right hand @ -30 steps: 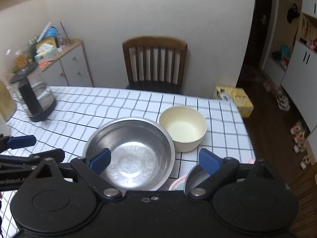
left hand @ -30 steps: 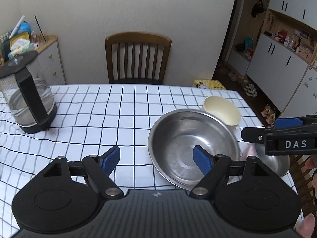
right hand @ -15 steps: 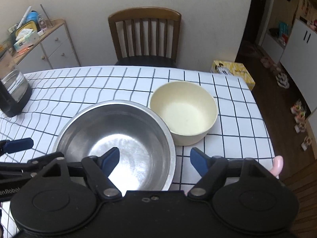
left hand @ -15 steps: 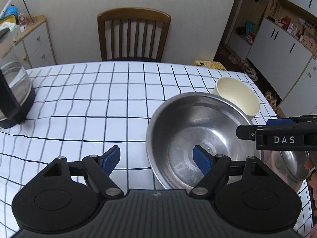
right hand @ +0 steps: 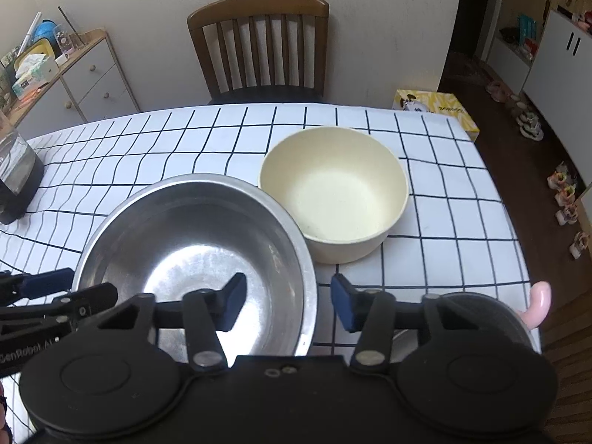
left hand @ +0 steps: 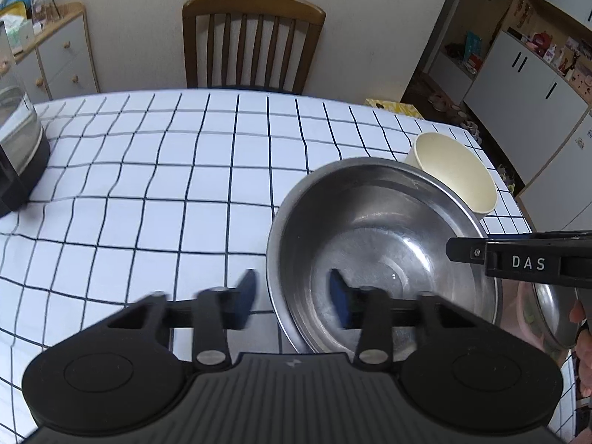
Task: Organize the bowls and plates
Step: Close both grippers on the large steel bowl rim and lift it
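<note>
A large steel bowl [left hand: 384,244] sits on the checked tablecloth [left hand: 166,170], with a cream bowl [left hand: 453,170] just behind it to the right. My left gripper [left hand: 292,296] is open, its fingers straddling the steel bowl's left rim, one outside and one inside. In the right wrist view the steel bowl [right hand: 199,244] and the cream bowl [right hand: 333,188] touch. My right gripper [right hand: 286,301] is open, straddling the steel bowl's right rim. A smaller steel bowl [left hand: 551,310] lies at the right, mostly hidden.
A glass kettle [left hand: 16,148] stands at the table's left edge. A wooden chair [left hand: 253,40] is behind the table. A pink item [right hand: 538,301] pokes out by the right edge. The table's right edge drops to the floor near the cream bowl.
Both grippers have moved forward and down over the steel bowl's opposite rims. Their jaws have narrowed from wide open, the left fingers blurred with motion.
</note>
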### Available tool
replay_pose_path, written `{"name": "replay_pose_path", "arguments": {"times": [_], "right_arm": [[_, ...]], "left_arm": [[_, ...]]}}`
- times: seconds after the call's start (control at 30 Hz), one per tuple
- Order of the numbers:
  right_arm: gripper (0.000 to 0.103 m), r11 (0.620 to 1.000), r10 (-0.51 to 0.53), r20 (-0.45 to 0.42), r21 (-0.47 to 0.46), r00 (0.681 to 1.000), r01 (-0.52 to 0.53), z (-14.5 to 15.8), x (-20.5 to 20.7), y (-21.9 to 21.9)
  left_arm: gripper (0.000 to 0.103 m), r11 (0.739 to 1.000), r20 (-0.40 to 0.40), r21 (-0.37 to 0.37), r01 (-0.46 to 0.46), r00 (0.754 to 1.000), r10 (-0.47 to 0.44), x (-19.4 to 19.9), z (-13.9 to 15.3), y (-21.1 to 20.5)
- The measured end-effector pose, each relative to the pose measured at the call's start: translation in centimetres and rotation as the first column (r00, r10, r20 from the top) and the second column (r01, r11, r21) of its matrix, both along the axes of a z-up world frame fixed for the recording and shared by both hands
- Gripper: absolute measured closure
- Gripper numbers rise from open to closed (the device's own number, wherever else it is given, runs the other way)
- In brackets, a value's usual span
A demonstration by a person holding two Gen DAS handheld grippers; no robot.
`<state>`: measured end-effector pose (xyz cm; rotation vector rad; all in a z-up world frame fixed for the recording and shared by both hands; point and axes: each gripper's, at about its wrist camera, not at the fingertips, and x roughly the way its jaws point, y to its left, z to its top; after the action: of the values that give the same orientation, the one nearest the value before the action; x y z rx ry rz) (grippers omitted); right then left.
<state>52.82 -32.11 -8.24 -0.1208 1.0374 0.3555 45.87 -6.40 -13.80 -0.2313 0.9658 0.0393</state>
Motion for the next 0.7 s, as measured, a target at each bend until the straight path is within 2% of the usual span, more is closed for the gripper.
{"name": "replay_pose_path", "arguments": {"times": [0.07, 0.23, 0.37, 0.7], "right_arm": [[0.064, 1.0, 0.001, -0.006, 0.003, 1.0, -0.001, -0.1, 0.0, 0.0], [0.074, 1.0, -0.011, 0.001, -0.005, 1.0, 0.011, -0.1, -0.1, 0.0], [0.089, 0.999, -0.035, -0.006, 0.001, 0.999, 0.035, 0.0, -0.2, -0.6], [0.09, 0.999, 0.004, 0.022, 0.036, 1.0, -0.005, 2.2, -2.8, -0.3]], "left_arm": [[0.071, 1.0, -0.003, 0.009, -0.006, 1.0, 0.006, 0.0, -0.1, -0.1], [0.082, 1.0, -0.008, 0.02, -0.019, 1.0, 0.019, -0.2, 0.0, -0.1], [0.088, 0.999, -0.018, 0.018, -0.033, 0.999, 0.033, -0.7, 0.2, 0.4], [0.088, 0.998, -0.01, 0.05, -0.05, 0.999, 0.05, -4.0, 2.7, 1.0]]}}
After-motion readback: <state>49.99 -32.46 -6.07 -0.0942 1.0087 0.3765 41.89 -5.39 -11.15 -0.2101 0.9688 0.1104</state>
